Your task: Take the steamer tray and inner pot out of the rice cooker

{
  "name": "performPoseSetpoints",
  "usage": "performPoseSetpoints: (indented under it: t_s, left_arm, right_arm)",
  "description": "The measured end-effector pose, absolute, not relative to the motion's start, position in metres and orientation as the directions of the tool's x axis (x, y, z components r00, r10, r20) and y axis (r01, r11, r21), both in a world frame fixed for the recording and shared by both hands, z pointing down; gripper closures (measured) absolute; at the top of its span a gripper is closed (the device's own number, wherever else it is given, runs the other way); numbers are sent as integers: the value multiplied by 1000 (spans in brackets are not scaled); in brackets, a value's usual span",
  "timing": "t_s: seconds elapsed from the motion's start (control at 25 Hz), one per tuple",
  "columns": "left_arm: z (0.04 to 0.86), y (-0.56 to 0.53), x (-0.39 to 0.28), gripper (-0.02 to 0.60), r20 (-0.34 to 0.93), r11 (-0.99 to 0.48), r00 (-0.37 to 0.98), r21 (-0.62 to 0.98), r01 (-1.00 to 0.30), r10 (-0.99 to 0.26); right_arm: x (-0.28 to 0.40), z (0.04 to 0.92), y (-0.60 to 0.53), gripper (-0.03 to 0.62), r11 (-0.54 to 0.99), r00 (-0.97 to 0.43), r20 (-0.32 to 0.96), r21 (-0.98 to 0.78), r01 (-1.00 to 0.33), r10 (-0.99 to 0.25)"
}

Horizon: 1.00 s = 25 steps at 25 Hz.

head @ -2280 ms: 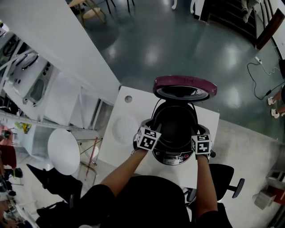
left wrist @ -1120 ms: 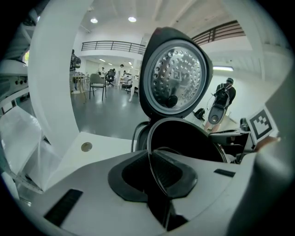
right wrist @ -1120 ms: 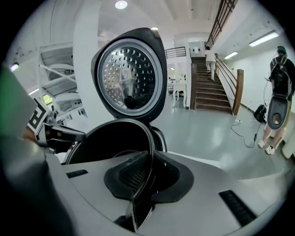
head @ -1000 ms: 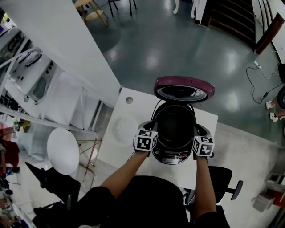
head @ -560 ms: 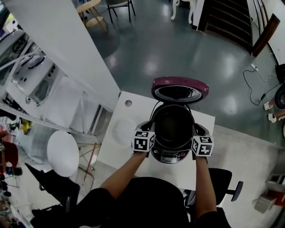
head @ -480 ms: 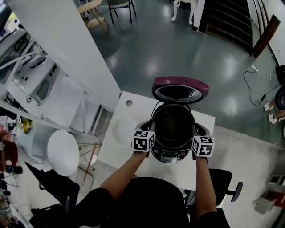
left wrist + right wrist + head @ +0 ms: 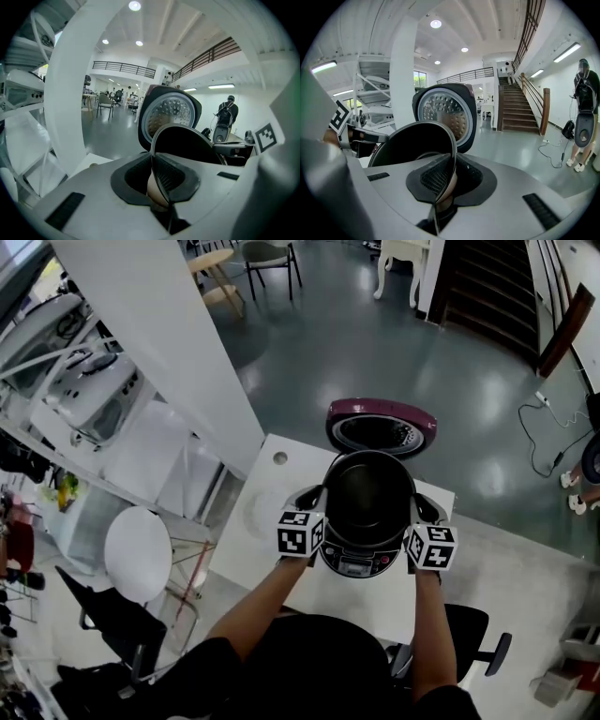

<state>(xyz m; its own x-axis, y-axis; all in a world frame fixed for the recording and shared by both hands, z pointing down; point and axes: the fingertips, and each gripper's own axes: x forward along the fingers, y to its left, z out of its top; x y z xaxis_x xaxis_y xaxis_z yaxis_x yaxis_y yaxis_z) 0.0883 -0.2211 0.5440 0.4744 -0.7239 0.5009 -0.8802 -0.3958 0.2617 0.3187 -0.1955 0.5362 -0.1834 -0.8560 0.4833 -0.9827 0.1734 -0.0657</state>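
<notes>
You have the inner pot [image 7: 367, 491] pinched on both sides. Your left gripper [image 7: 317, 500] bites the pot's left rim, and your right gripper [image 7: 416, 506] bites the right rim, straight across from it.

In the left gripper view, the left gripper's [image 7: 159, 190] jaws are nearly together. The thin metal edge of the pot [image 7: 190, 145] runs down between them, with one pad inside the wall and one outside. The right gripper view shows the same hold. The right gripper [image 7: 442, 187] is closed down to the thickness of the rim, and the pot's [image 7: 415, 145] dark inside faces left of it.

From your head view, the pot hangs over the rice cooker [image 7: 354, 564] and covers its opening. Only the cooker's near control panel shows under the pot's near edge. No view tells whether the pot's base is clear of the body.

The maroon lid [image 7: 380, 420] stands open on the far side. Its dimpled steel inner face shows behind the pot in both gripper views [image 7: 168, 115] [image 7: 444, 111].

The cooker stands on a white table [image 7: 274, 563]. A pale round shape [image 7: 259, 515] lies on the table left of the cooker, too faint to name. In the right gripper view, a person [image 7: 583, 110] stands on the grey floor at the far right, near the stairs [image 7: 513, 110].
</notes>
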Motion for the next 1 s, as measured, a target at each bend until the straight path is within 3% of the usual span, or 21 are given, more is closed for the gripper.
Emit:
performPoseSetpoints:
  t_s: [0.72, 1.0]
  left_arm:
    - [460, -176, 21, 557, 379, -288, 360, 233, -929, -852]
    - [452, -185, -24, 558, 343, -299, 377, 261, -918, -860]
  right_arm:
    - [255, 454, -179, 568, 316, -335, 307, -110, -942, -891]
    - [210, 447, -180, 568, 293, -313, 296, -111, -950, -903]
